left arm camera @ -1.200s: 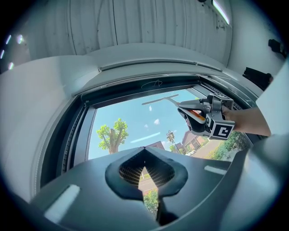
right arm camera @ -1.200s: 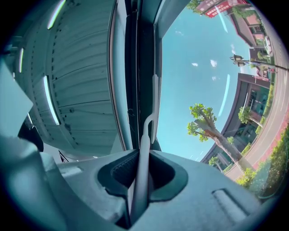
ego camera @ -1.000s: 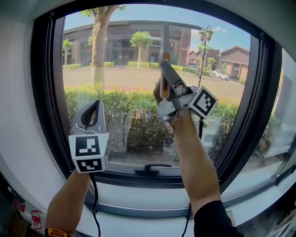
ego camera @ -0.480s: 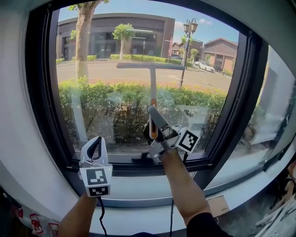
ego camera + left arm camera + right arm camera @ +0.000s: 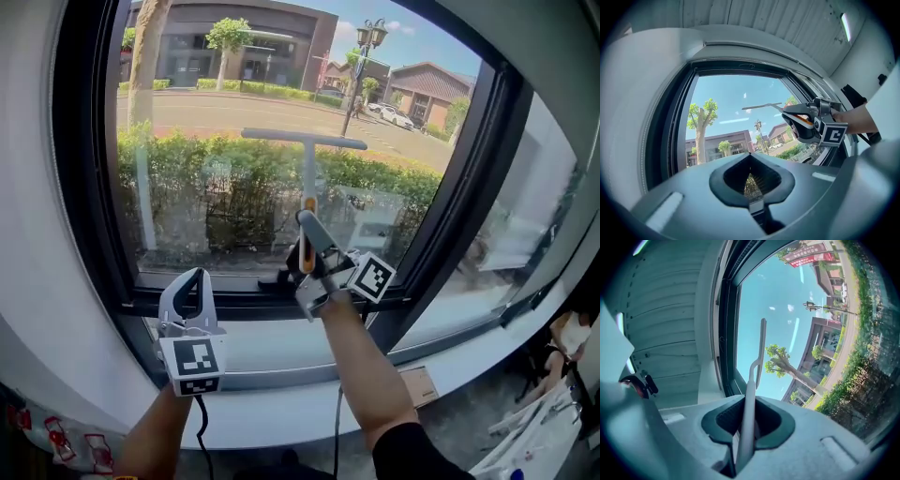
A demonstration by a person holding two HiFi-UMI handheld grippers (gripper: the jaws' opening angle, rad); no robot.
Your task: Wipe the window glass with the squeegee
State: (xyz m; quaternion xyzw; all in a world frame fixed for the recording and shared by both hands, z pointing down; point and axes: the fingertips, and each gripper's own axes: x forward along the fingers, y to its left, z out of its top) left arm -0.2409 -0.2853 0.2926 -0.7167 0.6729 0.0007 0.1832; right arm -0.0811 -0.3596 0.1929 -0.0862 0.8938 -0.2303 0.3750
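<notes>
Two grippers are up at this window, and only one is working. At the left, the left gripper (image 5: 192, 281) hangs low in front of the sill (image 5: 253, 361), its jaws pressed together on nothing and well clear of the glass (image 5: 206, 159). I'd leave it there, out of the blade's way. Toward the middle, the squeegee (image 5: 308, 169) stands upright against the pane. Its crossbar is level about midway up, and its handle is pinched between the jaws of the right gripper (image 5: 306, 234), just above the lower frame. I take it for a downward stroke. To do it well, I'd say the bar should lie flat and level on the glass under even pressure, with the grip firm enough that the thin shaft doesn't twist. The pull should run right down to the frame without knocking the dark window handle (image 5: 281, 279) at the bottom. Further right, a strip of glass beside the dark frame lies beyond the bar's end, so the next pass probably belongs there, overlapping this one a little.
</notes>
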